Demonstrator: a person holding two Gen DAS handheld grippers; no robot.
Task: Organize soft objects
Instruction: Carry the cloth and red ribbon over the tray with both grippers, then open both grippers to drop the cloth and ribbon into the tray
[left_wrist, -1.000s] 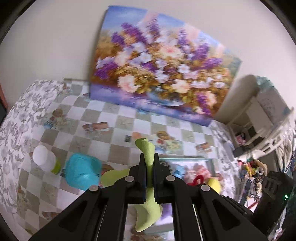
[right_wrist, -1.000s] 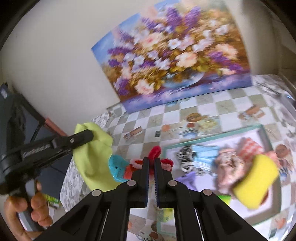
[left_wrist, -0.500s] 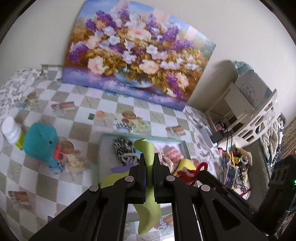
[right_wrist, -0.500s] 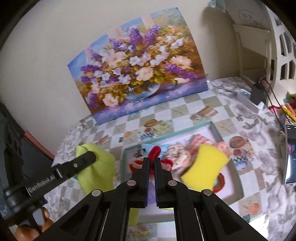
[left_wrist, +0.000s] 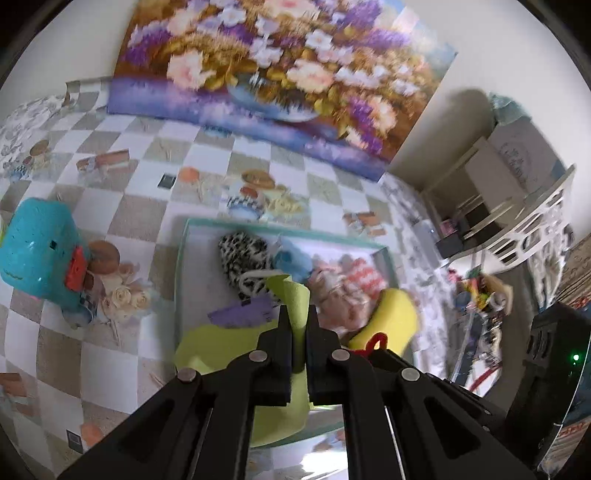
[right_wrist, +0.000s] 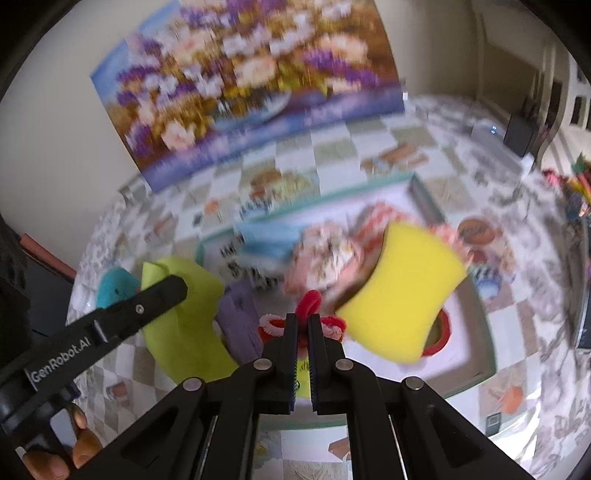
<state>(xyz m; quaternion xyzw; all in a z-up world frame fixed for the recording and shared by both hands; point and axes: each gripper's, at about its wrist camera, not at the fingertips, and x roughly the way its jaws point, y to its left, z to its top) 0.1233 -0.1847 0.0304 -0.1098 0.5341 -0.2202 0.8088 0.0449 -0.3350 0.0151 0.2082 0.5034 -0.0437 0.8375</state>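
Note:
My left gripper (left_wrist: 297, 314) is shut on a lime green cloth (left_wrist: 229, 347), which hangs over the near left part of the green-rimmed tray (left_wrist: 184, 240). My right gripper (right_wrist: 303, 321) is shut on a red fluffy hair tie (right_wrist: 309, 301) that carries a yellow sponge (right_wrist: 402, 291), held above the tray (right_wrist: 484, 347). In the tray lie a leopard-print cloth (left_wrist: 243, 254), a blue cloth (left_wrist: 291, 258), a pink floral cloth (left_wrist: 340, 295) and a purple cloth (left_wrist: 243, 314). The left gripper and its green cloth (right_wrist: 184, 317) show at the left of the right wrist view.
A teal plastic toy (left_wrist: 37, 251) sits on the checkered tablecloth left of the tray. A flower painting (left_wrist: 280, 74) leans on the wall behind. White shelving (left_wrist: 517, 206) and clutter stand off the table's right end.
Both grippers have moved closer over the tray with their loads. The green cloth now hangs lower over the tray's near left; the sponge has swung right above the tray.

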